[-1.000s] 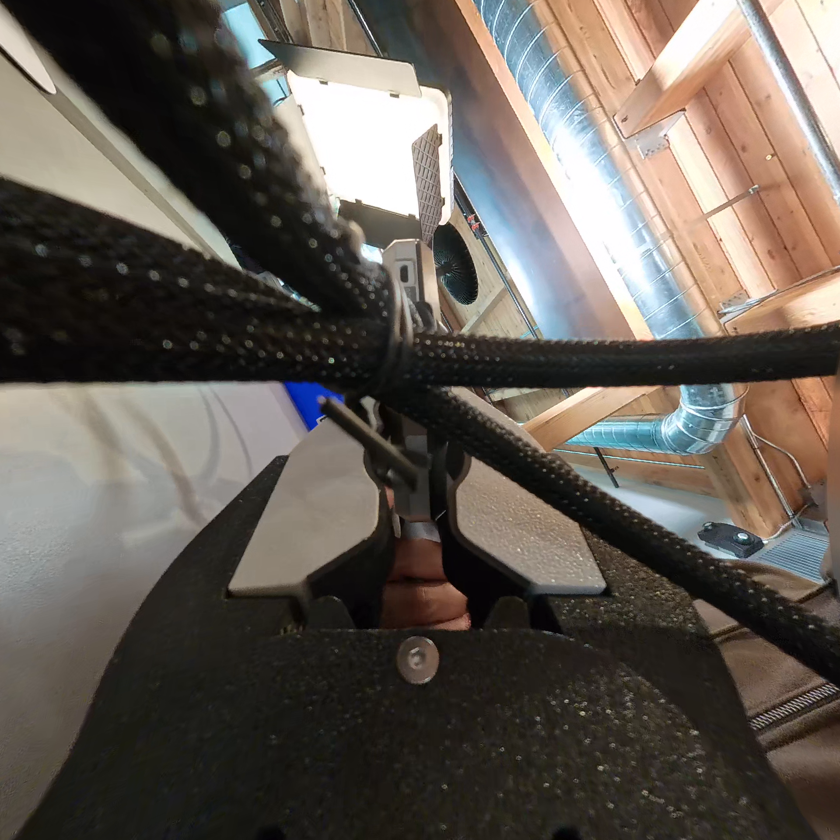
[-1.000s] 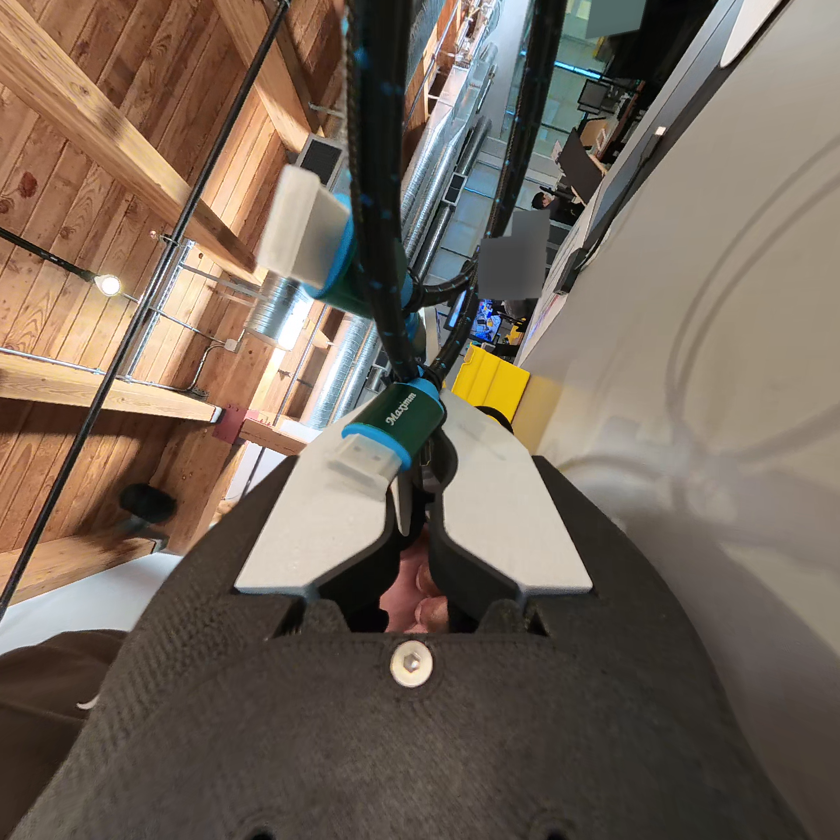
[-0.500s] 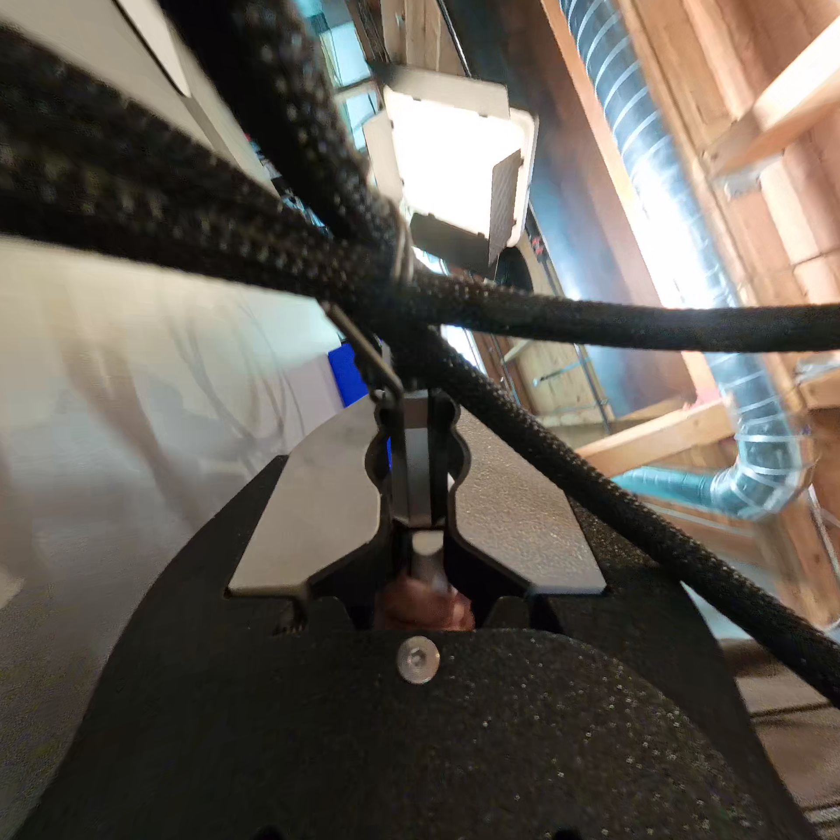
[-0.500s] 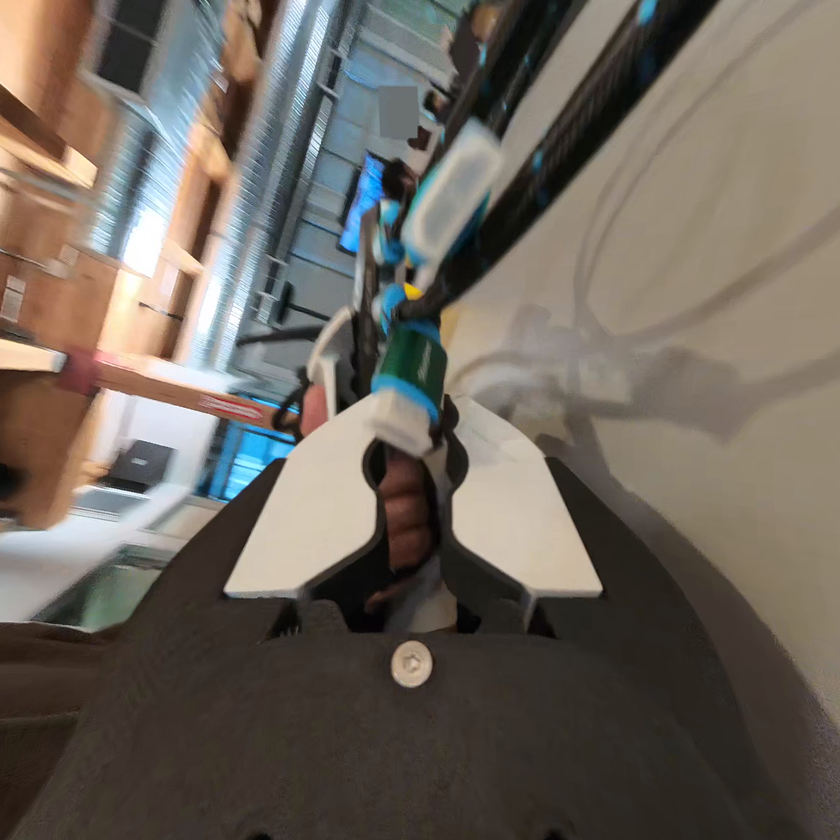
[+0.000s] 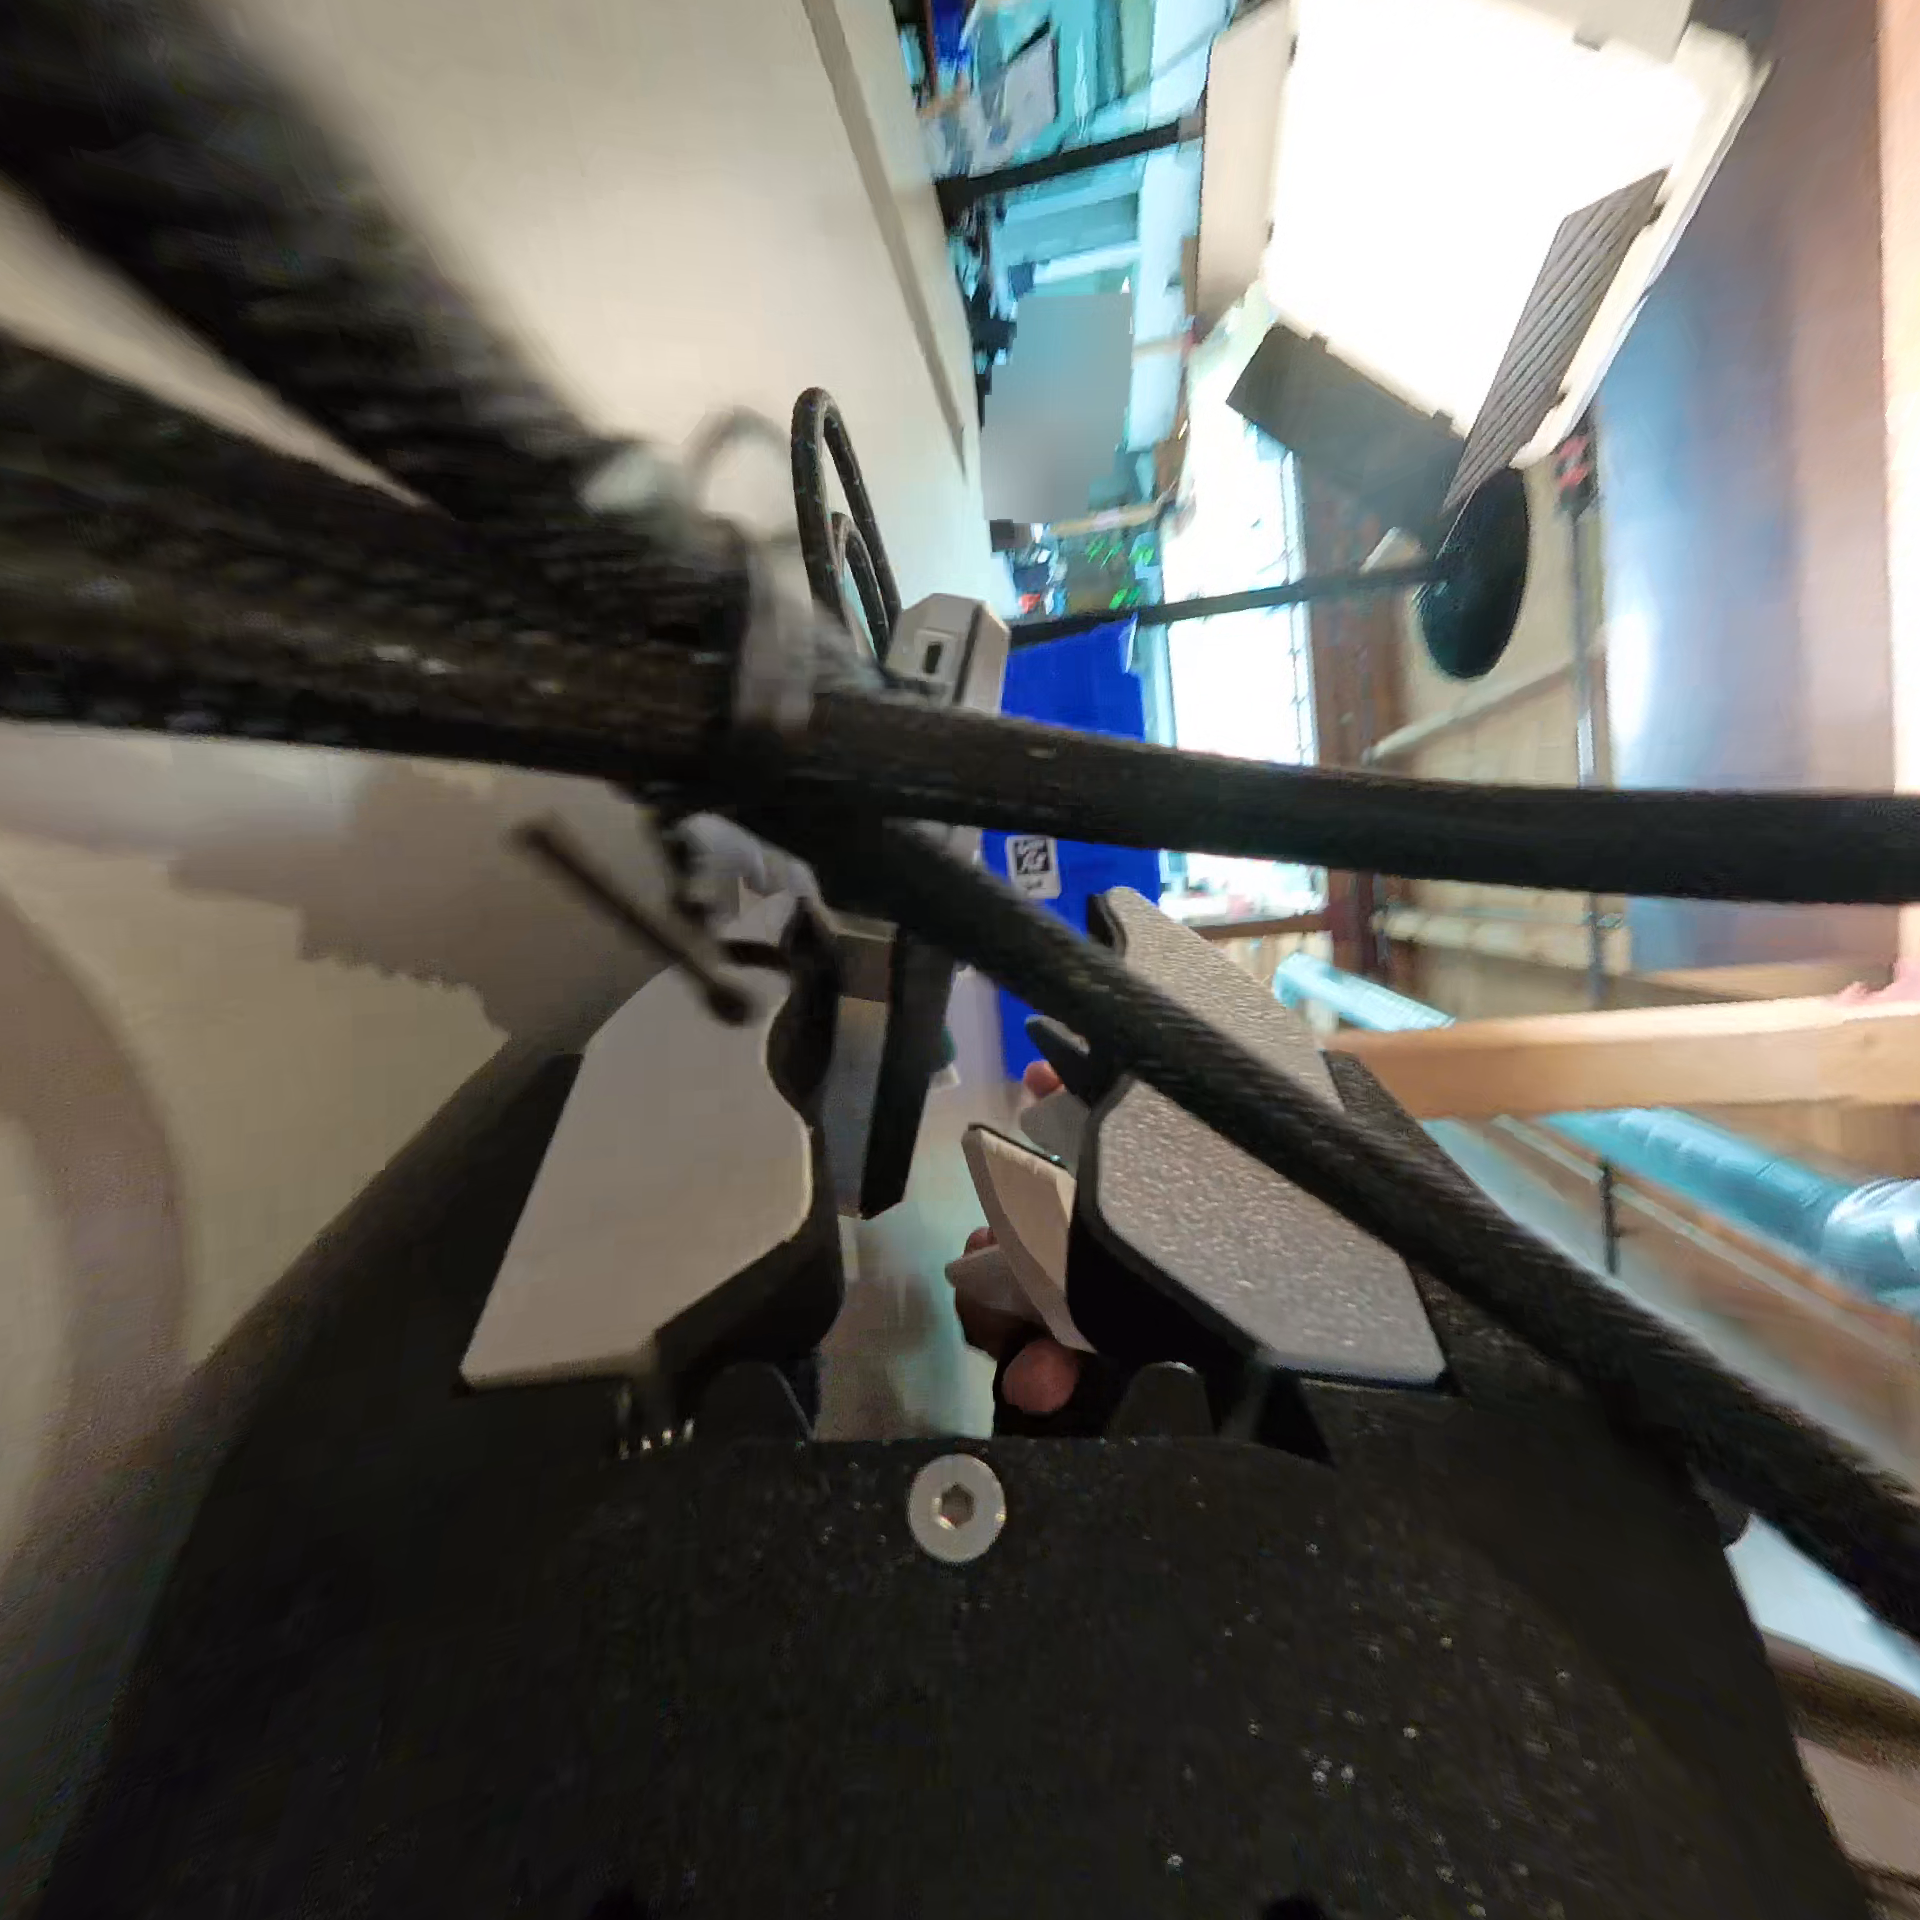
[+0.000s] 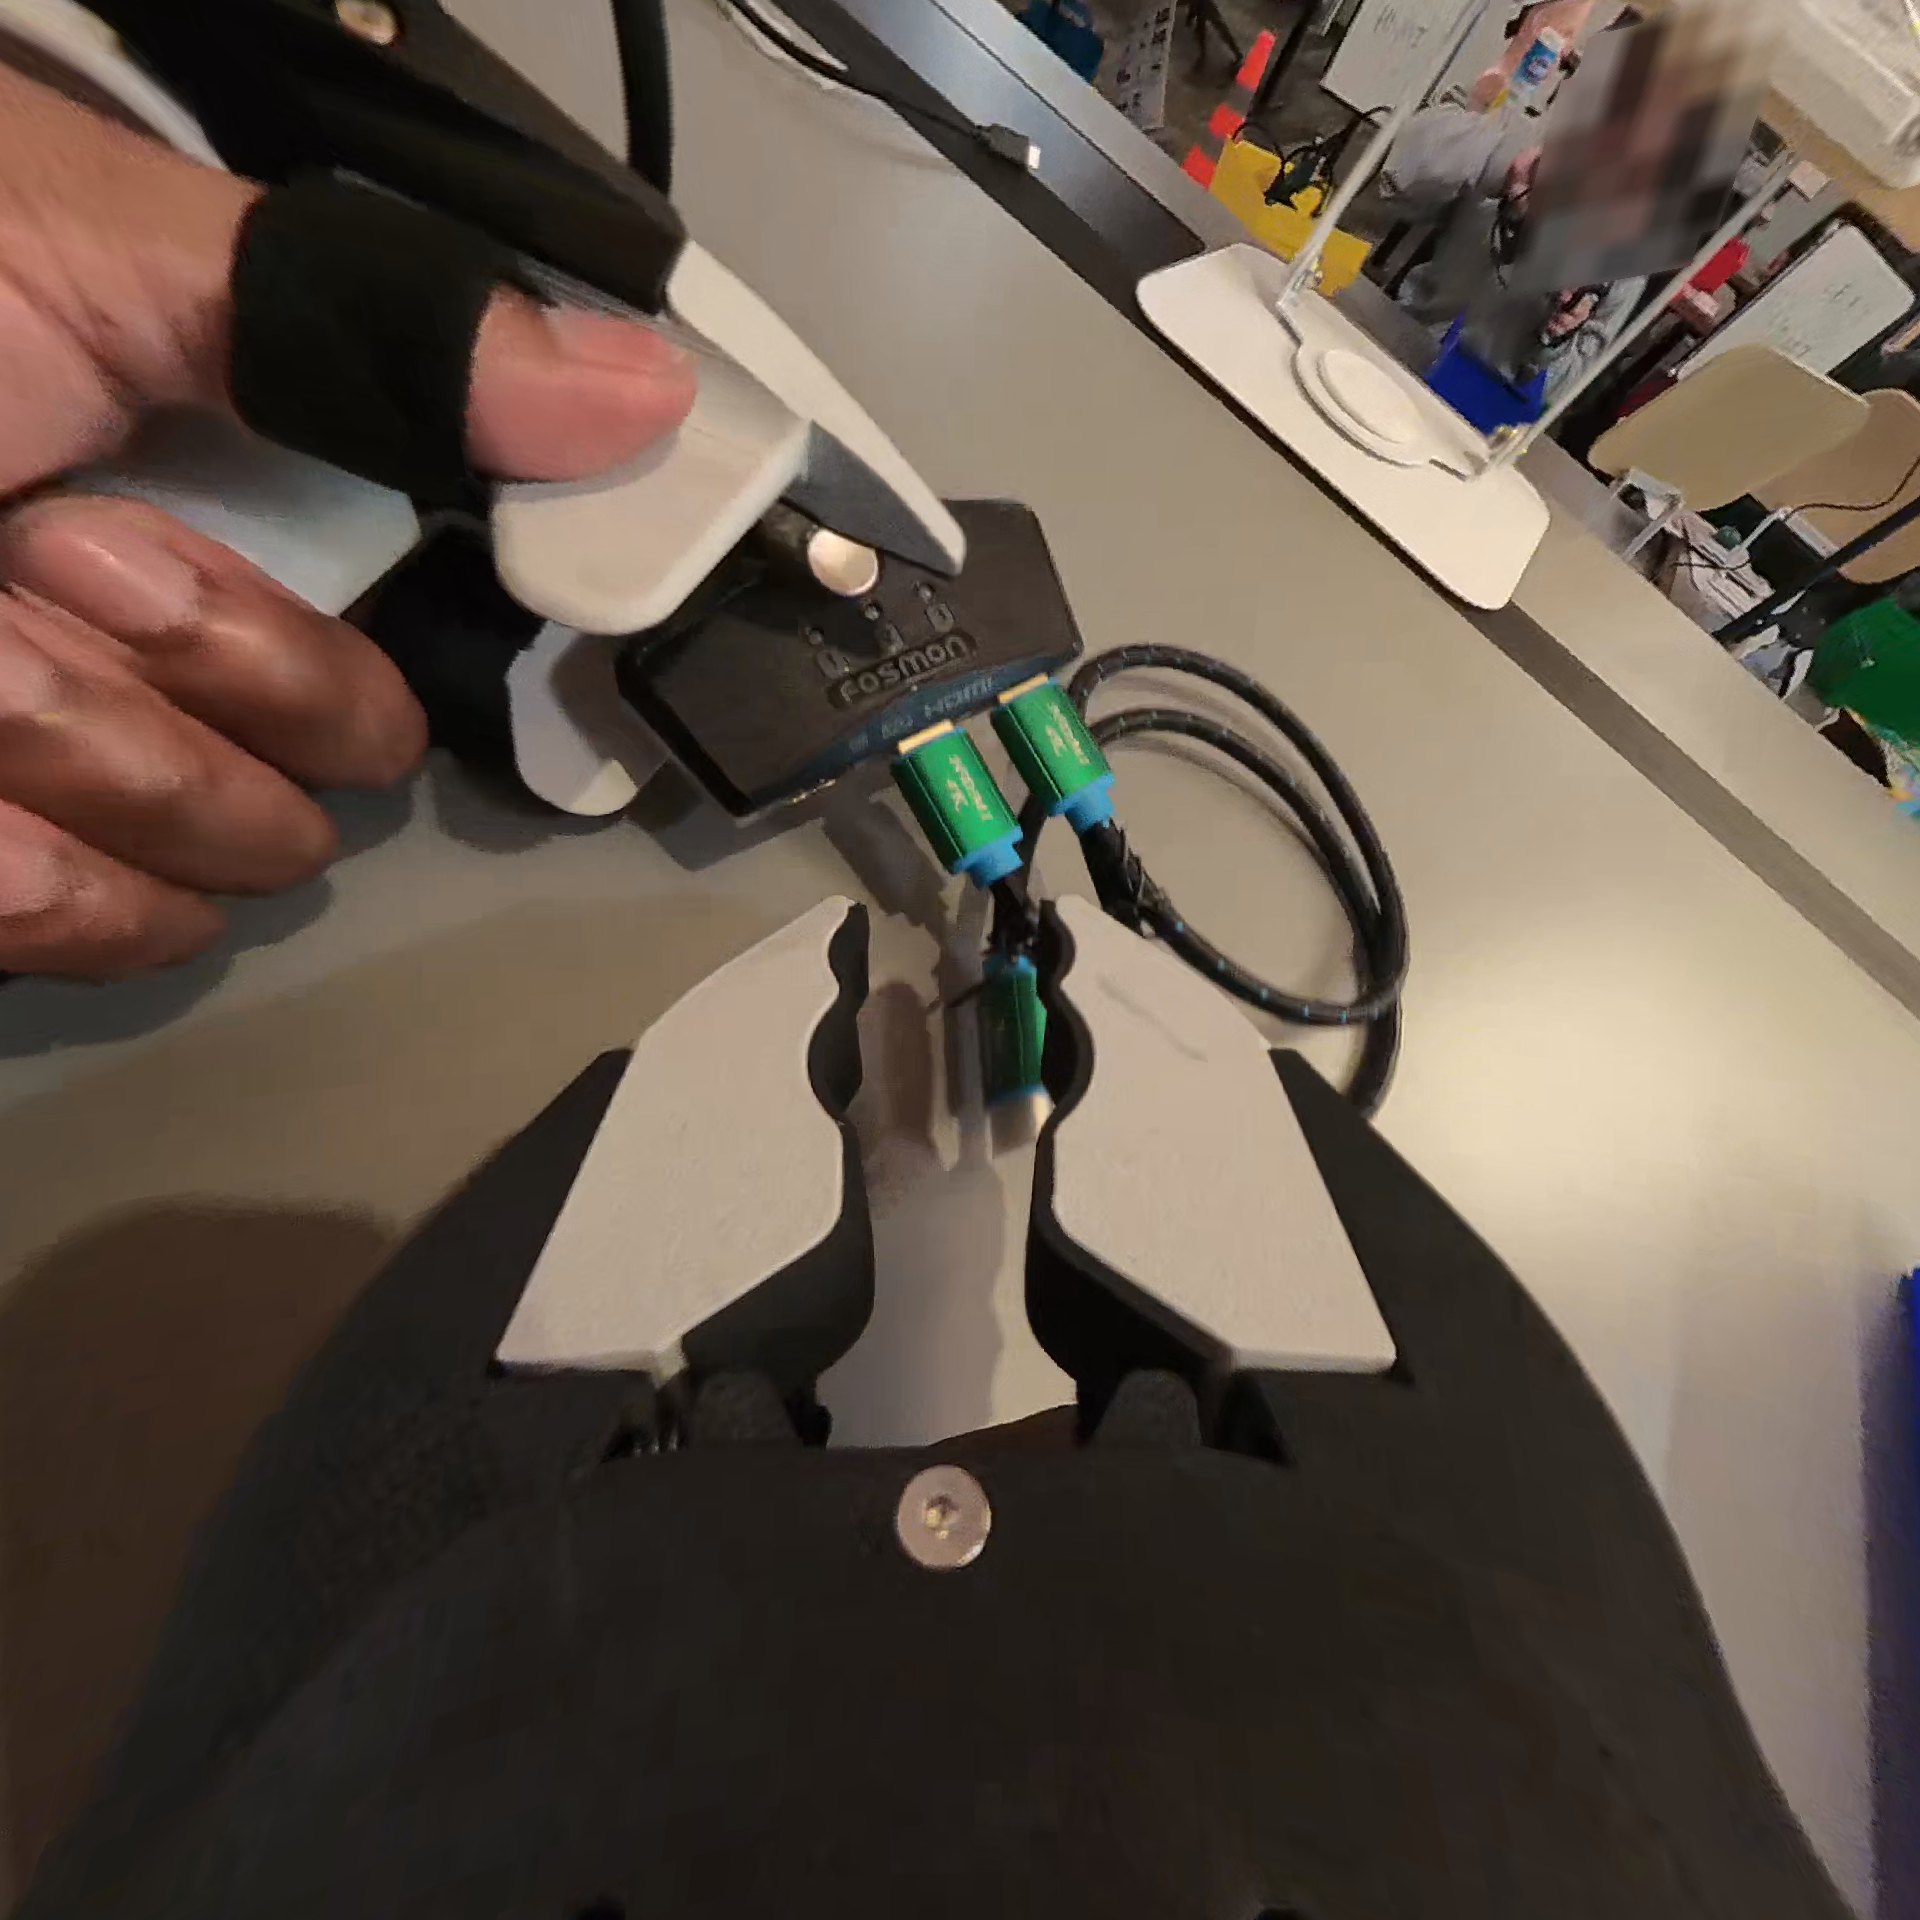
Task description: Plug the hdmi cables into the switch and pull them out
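Blurred black braided cables (image 5: 1351, 821) across left gripper (image 5: 966, 987)

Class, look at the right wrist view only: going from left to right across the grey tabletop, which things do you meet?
Person's hand → black switch box → two plugged-in green connectors → coiled black braided cable → white stand base.

Grey tabletop (image 6: 1558, 1195), cluttered workshop, bright light panel (image 5: 1455, 208).
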Tool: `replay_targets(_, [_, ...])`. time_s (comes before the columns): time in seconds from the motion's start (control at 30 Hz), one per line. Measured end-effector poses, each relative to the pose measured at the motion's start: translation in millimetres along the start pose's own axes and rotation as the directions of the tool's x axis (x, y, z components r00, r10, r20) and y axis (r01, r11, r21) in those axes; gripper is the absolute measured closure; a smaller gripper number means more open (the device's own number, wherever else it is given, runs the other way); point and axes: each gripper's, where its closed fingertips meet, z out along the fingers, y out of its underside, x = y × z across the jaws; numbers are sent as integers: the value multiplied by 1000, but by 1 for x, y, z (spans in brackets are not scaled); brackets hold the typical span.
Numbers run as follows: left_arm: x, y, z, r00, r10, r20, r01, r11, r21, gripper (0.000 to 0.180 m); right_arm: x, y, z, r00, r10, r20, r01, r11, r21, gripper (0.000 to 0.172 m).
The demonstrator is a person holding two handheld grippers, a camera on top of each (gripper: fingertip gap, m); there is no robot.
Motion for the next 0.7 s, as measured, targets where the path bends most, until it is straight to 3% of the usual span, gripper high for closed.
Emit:
replay_targets(0.17, [0,15,-4,975,189,117,-169,972,-160,99,1,1,24,985,-167,-42,164,984,-70,138])
replay_targets(0.3, [2,31,-17,966,230,118,-194,947,-255,90,-2,6,39,978,-209,-17,205,969,-135,137])
replay_targets(0.37, [6,38,-27,979,189,78,-162,949,-271,92,0,8,43,985,-170,-17,165,974,-155,147])
replay_targets(0.53, [17,73,-58,996,71,-56,-86,936,-342,106,8,9,49,994,-106,-31,100,982,-161,148])
replay_targets(0.63, [26,100,-86,988,77,-135,-126,905,-406,117,11,10,50,997,-69,-23,65,985,-159,147])
replay_targets(0.7, [48,111,-113,958,124,-259,-227,880,-417,129,11,9,47,999,-49,-3,48,989,-137,145])
